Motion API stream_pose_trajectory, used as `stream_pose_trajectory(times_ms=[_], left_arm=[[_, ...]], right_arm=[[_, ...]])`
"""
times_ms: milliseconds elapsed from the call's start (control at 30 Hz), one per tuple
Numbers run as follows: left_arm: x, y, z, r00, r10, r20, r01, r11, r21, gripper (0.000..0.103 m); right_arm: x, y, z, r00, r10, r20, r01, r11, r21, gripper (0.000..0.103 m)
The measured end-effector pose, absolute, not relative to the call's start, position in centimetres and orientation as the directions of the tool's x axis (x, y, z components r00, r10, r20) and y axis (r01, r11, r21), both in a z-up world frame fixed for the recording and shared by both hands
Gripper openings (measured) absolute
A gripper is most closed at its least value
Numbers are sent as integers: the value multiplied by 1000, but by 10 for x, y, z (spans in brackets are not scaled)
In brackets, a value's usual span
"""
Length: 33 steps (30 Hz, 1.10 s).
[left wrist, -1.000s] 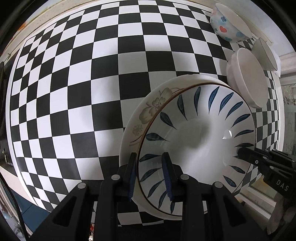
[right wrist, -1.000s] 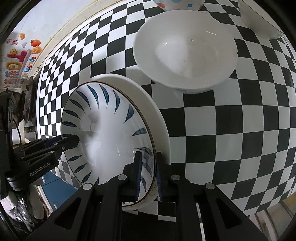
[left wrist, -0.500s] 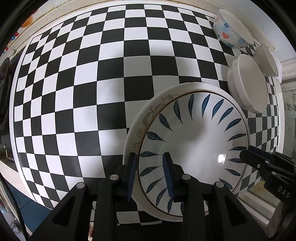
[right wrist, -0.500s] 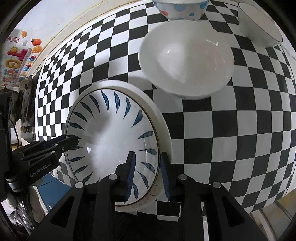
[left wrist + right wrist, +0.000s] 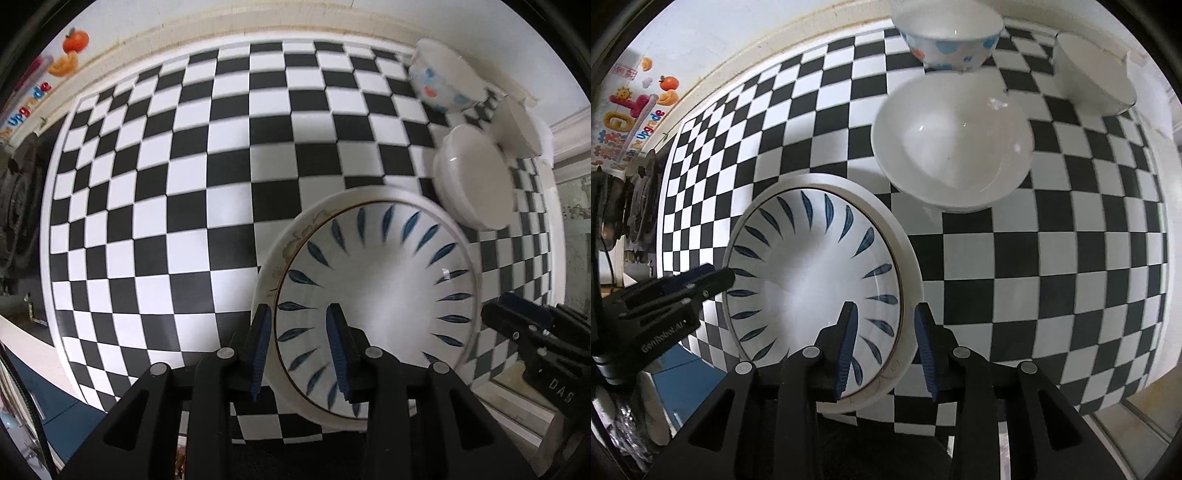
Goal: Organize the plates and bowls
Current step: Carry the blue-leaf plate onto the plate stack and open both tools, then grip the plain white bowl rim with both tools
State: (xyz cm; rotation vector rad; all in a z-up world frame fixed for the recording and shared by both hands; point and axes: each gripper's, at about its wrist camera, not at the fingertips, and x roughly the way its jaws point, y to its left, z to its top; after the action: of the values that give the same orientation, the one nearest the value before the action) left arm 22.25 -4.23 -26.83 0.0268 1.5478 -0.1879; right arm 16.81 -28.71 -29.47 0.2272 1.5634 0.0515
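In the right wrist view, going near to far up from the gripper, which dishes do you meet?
Blue-leaf plate stacked on a cream plate → large white bowl → spotted bowl at the far edge. A further white bowl sits off to the right, level with the far pair.

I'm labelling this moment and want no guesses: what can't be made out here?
- Floral plate: its pattern, both views, covered by the leaf plate.
- Far white bowl: its inside, both views, seen side-on.
- Spotted bowl: its print, left view, blurred.
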Motion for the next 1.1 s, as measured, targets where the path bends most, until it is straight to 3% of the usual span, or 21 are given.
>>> stream_pose_trajectory(times_ms=[567,900,967,1033,1100], left_arm=[[181,-32,-134,146,-186,-972,177,971,-159,29],[156,-29,-117,154,-186,-970,213,965,-151,30],[156,-27,-117,157,-187,-970,215,965,-151,36],[158,-25,-120,148,-199,-969,219,962,-164,38],[160,-24,-124,138,-216,-967,229,957,-181,38]], right_arm=[[107,-275,-140,204,114,-972,72,989,131,38],[83,-262,-102,238,107,-965,68,990,126,38],[83,-260,-101,241,102,-965,72,990,122,39],[81,-258,-101,241,104,-965,81,989,127,55],[82,-257,-104,237,124,-964,87,985,148,64]])
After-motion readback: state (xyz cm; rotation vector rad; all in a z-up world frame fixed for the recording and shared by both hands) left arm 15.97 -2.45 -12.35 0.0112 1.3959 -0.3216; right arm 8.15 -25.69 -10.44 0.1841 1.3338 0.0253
